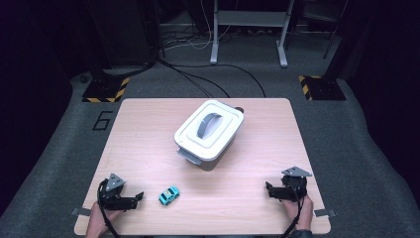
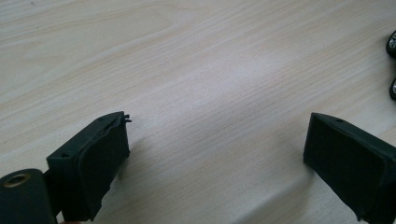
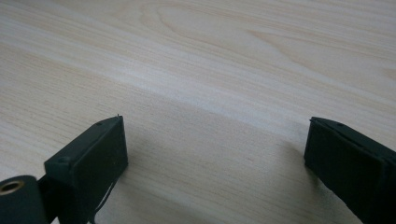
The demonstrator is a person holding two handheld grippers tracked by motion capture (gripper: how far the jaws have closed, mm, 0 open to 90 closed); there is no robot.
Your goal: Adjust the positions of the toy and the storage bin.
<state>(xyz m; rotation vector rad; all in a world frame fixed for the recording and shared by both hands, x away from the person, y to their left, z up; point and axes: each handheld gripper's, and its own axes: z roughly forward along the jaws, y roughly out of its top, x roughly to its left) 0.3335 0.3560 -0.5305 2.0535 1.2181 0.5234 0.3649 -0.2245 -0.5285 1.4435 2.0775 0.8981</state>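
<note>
1. Wooden table (image 1: pixel 148 129): big bare top, both your grippers rest at its near edge, well apart from each other.
2. White lidded box (image 1: pixel 209 133) with a grey handle sits past the middle, turned at an angle. The lid is on. It stands clear of the toy car, so nothing blocks your reach to the car.
3. Your left gripper (image 1: pixel 134 197) lies low at the near left corner, jaws spread wide with nothing between them; the left gripper view has bare wood between the black jaws.
4. Your right gripper (image 1: pixel 269 189) sits at the near right corner, jaws also apart and empty; bare wood between them in the right gripper view too.
5. Small turquoise toy car (image 1: pixel 169 195): on the table just to the right of your left gripper, not touching it. Its wheels (image 2: pixel 392 44) peek in at the right edge of the left gripper view.
6. Risk, as I judge it: the car is on wheels, so if you nudge it with one jaw before closing, it may roll away or spin. Come at it across the body, not along the rolling line.
7. Another risk: it's small and your jaws are wide, so an off-centre close could pinch one end and flip it out.
8. If the car goes in the box, the lid is in the way first; lifting it one-handed could drag the box.
</note>
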